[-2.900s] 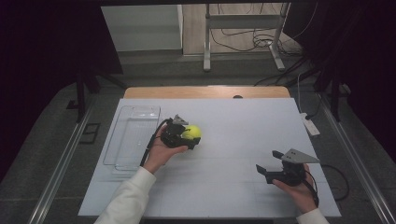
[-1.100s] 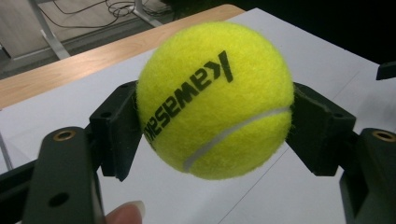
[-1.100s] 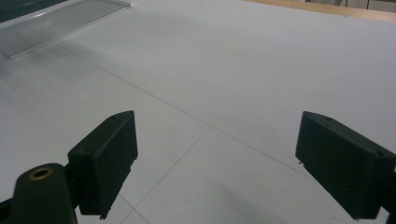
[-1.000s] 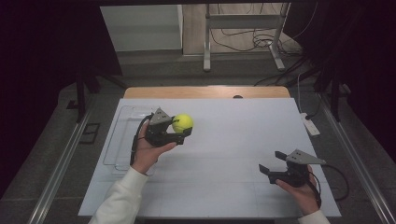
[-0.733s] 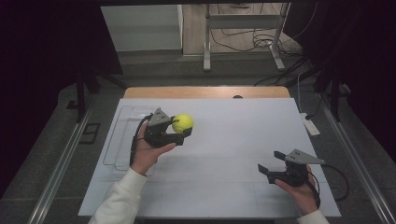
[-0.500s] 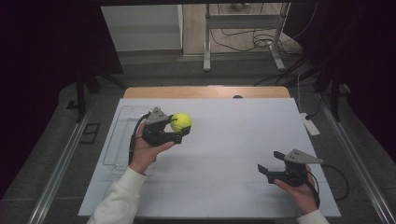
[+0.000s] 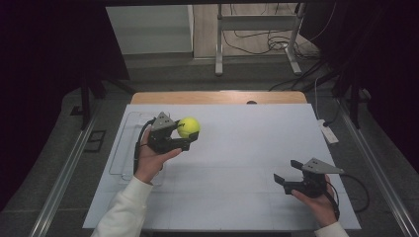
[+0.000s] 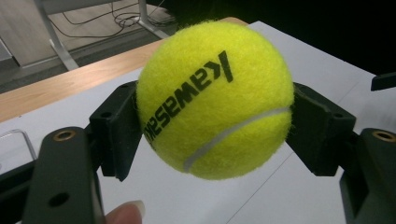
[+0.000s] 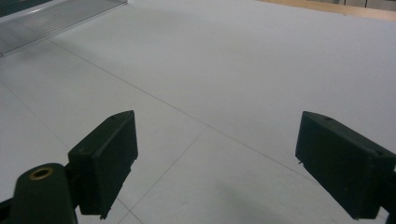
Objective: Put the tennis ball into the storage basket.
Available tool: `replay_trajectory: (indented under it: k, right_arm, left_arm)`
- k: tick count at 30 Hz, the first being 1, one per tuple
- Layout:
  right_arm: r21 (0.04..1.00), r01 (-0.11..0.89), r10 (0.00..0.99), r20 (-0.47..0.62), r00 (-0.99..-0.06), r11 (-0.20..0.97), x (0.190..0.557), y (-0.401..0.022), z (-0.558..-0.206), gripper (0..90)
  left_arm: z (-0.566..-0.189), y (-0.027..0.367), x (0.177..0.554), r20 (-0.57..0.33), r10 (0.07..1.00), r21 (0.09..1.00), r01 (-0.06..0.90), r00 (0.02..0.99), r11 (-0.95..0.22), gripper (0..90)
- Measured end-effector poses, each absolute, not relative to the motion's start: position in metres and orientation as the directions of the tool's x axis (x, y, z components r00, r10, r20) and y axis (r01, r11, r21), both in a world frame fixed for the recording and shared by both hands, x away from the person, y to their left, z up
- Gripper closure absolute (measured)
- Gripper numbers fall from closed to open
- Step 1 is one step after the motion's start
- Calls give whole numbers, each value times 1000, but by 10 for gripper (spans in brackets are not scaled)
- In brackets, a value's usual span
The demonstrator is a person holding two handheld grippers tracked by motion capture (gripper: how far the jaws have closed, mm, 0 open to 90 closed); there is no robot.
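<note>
Item: tennis ball point(image 7: 188, 127), yellow-green felt w/ black lettering and white seam.
Location: being carried clear of the white table point(image 7: 247, 163), off its surface, near the left-centre of the board, just right of the clear tray point(image 7: 126, 148).

L gripper point(image 7: 185, 136): jaws are pinching the ball from both sides; in the left gripper view the ball point(image 8: 215, 100) is sitting squarely between the two black pads point(image 8: 119, 128), each pad pressing into the felt. Grip looks centred, not on an edge. Hand point(image 7: 150, 158) is wrapping the gripper body from below; a fingertip point(image 8: 126, 214) is showing at the bottom of that view.

R gripper point(image 7: 284, 180): jaws are standing spread, nothing between them; in the right gripper view the gripper point(image 9: 217, 163) is looking over bare white board toward the tray's edge point(image 9: 56, 18). Sitting low at the table's right-front, well apart from the ball. Idle.

Progress, est.:
- Done: pickup. Ball is gripped and lifted.
- Left: transport + release. Tray is lying empty beside the L hand, so prob. the drop-off, but the dest. isn't certain from what's visible.
- R hand's role: none apparent yet.

Status: roughly mid-task; carrying phase.
</note>
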State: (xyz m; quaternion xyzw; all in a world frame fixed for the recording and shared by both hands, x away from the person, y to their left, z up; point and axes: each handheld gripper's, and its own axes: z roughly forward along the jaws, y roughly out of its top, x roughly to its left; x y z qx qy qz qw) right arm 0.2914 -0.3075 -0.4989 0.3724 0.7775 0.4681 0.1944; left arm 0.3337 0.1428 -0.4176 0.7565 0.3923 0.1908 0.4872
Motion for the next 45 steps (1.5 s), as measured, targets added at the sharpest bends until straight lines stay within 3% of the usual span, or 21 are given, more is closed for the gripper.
replay_trajectory:
  k: [45]
  right_arm:
    - [870,388,758,27,-651,303,291,-306,-499,132]
  left_arm:
    - [-415,166,337,-109,824,899,410,556,-157,267]
